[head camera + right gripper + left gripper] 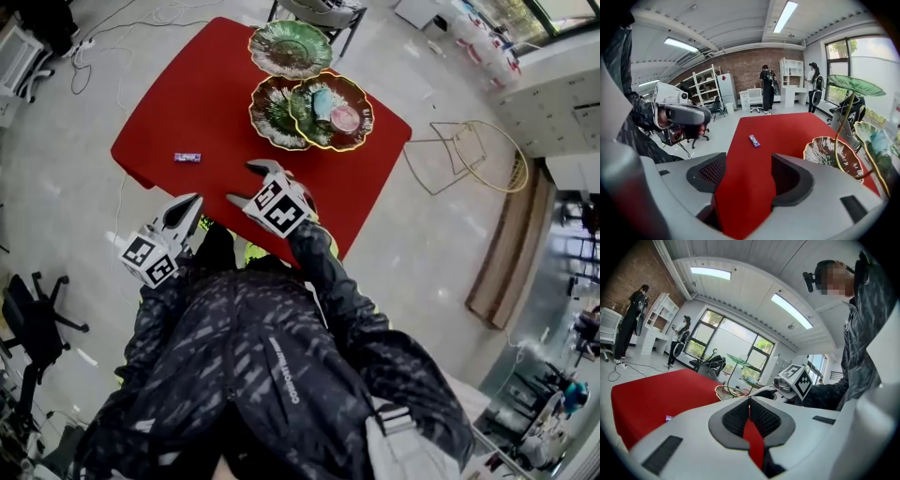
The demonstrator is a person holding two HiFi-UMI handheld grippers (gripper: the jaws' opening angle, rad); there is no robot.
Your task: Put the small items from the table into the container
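Standing at the near edge of the red bench (pixel 206 94), the person holds both grippers over that edge, pointed toward the work.

1. Left gripper (pixel 187 208): held back, just short of the near edge. Its jaws are closed pad to pad, with only a thin slit between them and nothing in the slit. It appears to be parked out of the way.

2. Right gripper (pixel 246 184): held forward over the near edge. Its jaws stand wide apart and hold nothing; only bare red bench shows between them. The open setting suits an approach to a pick.

3. Purple wrapped sweet (pixel 187 157): the only loose small item seen on the bench. It lies flat near the near edge, toward the left corner, apart from both grippers. In the right gripper view it sits ahead of the open jaws, slightly left of their centre line.

4. Leaf-dish stand (pixel 272 117): the likely container, placed along the far edge. Its low dishes overlap; a green dish sits higher and farther back. One low dish already holds a teal item (pixel 322 101) and a pink round item (pixel 345 118).

Judgement: the sweet remains to be collected. A flat wrapper calls for a low, level closing of the jaws.
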